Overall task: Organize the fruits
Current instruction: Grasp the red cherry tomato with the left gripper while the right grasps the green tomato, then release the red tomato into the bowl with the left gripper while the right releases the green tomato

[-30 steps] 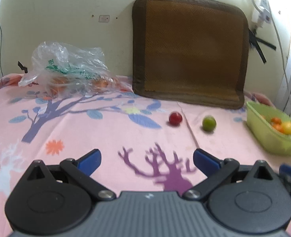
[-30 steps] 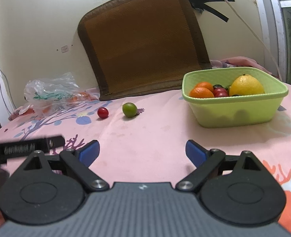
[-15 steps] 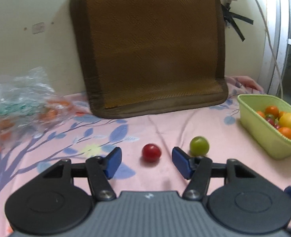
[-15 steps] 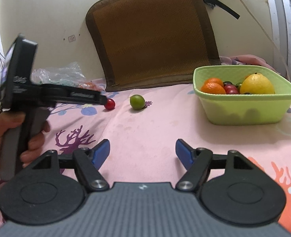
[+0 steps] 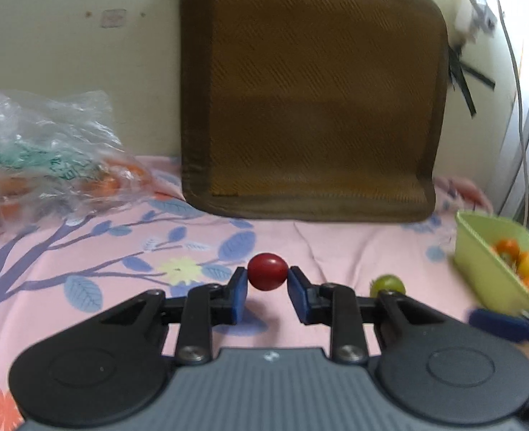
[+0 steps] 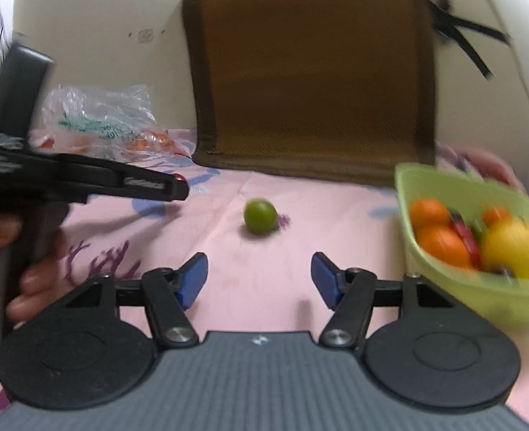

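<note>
Left hand-held gripper (image 5: 267,289): a second ago wide open, well short of the red fruit (image 5: 267,272); now brought right up to it, blue pads (image 5: 238,289) closed in from both sides and touching it, the fruit sitting between the tips. Green fruit (image 5: 387,284): earlier far ahead and to the right, now just beside the right finger linkage, partly hidden behind it.

Right hand-held gripper (image 6: 259,276): jaws just been closing, narrowed from full spread yet still apart, nothing between them. Swung round toward the green fruit, now straight ahead of the gap. Green basket (image 6: 444,194) now closer on the right, tilted in view and blurred.
</note>
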